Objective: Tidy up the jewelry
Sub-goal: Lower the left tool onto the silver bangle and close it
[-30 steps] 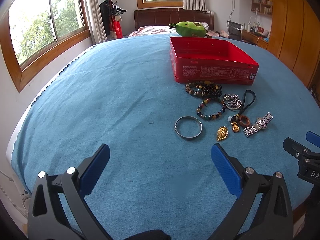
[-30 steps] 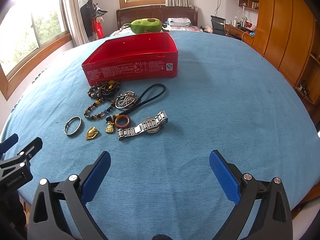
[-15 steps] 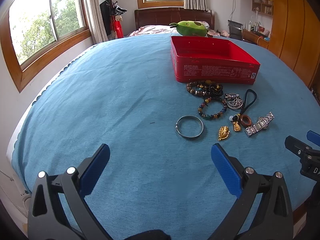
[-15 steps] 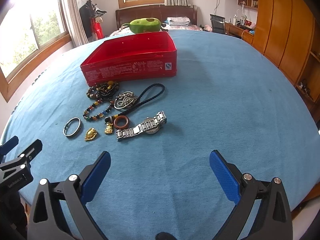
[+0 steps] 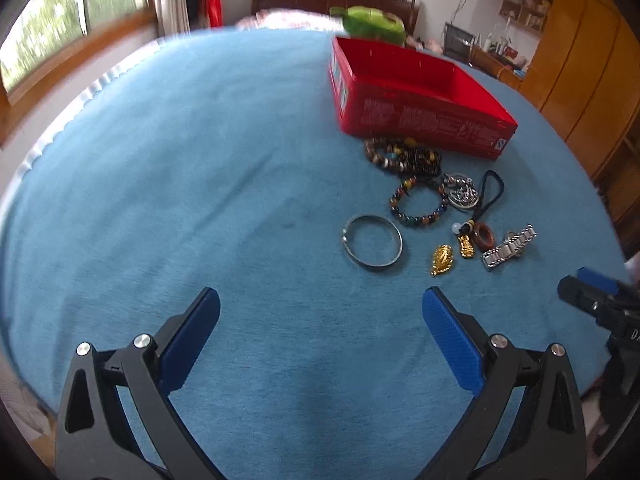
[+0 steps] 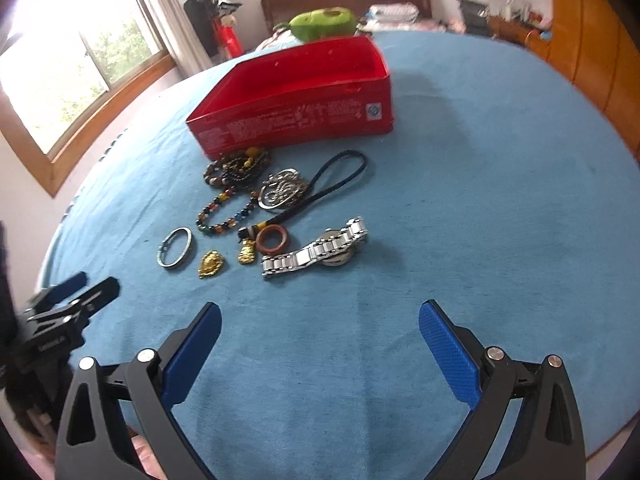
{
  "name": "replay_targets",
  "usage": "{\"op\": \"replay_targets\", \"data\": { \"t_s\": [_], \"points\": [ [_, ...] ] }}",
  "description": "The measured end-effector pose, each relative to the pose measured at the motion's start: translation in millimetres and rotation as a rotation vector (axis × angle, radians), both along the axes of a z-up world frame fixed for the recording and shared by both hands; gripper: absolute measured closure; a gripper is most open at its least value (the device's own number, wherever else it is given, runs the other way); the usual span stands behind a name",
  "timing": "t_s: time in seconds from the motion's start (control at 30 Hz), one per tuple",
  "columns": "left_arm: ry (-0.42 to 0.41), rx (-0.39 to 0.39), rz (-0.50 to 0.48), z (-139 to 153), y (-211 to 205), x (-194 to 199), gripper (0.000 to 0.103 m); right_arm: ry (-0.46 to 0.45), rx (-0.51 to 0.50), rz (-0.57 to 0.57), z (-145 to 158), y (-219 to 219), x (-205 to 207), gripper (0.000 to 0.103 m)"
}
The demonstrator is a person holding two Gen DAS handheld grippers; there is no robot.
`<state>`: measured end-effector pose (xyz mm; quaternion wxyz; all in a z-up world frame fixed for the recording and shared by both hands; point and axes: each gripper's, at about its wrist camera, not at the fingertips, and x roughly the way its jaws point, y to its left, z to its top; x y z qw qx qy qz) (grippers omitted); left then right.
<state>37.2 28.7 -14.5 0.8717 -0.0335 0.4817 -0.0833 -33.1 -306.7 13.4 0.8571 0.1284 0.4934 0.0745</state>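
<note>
Closing in on the jewelry
Both moved nearer since a moment ago: left gripper (image 5: 320,316) and right gripper (image 6: 320,328) wide open, empty; silver bangle (image 5: 373,247), watch (image 6: 316,254) lying before red tin (image 6: 296,92), unpicked.

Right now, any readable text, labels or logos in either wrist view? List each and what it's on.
"DA": white letters on the right claw's black body, cut off by the frame edge in the left wrist view.
White lettering on the left claw's black body in the right wrist view: blurred, unreadable.
White print blocks on the red box front wall: too small and blurred to read.
Round blue-and-white mark at that wall's corner: a logo, not legible.
</note>
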Motion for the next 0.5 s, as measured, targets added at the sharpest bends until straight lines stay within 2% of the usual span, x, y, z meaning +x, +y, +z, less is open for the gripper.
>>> {"op": "replay_targets", "data": {
  "t_s": [0.07,0.13,0.17,0.2,0.23,0.27,0.37,0.4,0.5],
  "points": [
    [0.058,-0.060,-0.007,-5.8,1.8,11.7,0.005,0.053,0.059,0.025,-6.2,-3.5,7.7,0.004],
    [0.095,-0.082,-0.033,-9.3,-0.4,24.4,0.007,0.070,0.086,0.033,-7.8,-5.6,12.3,0.005],
    [0.106,-0.074,-0.047,-10.4,-3.3,30.6,0.015,0.075,0.095,0.031,-8.0,-8.0,15.5,0.007],
    [0.115,-0.056,-0.052,-11.7,-6.0,36.7,0.034,0.075,0.096,0.031,-7.5,-9.2,17.0,0.012],
    [0.137,-0.029,-0.052,-14.4,-9.1,44.2,0.041,0.075,0.094,0.030,-7.1,-11.1,19.5,0.018],
    [0.156,-0.027,-0.058,-15.8,-10.6,50.3,0.046,0.076,0.096,0.030,-6.7,-12.8,21.3,0.020],
    [0.199,-0.034,-0.090,-21.6,-17.9,65.8,0.049,0.082,0.099,0.037,-7.0,-15.6,26.8,0.028],
    [0.206,-0.038,-0.107,-22.0,-20.7,69.1,0.054,0.083,0.100,0.041,-7.2,-16.3,28.6,0.034],
    [0.223,-0.021,-0.135,-24.7,-30.0,79.7,0.061,0.089,0.100,0.057,-7.9,-16.5,34.8,0.043]
  ]
}}
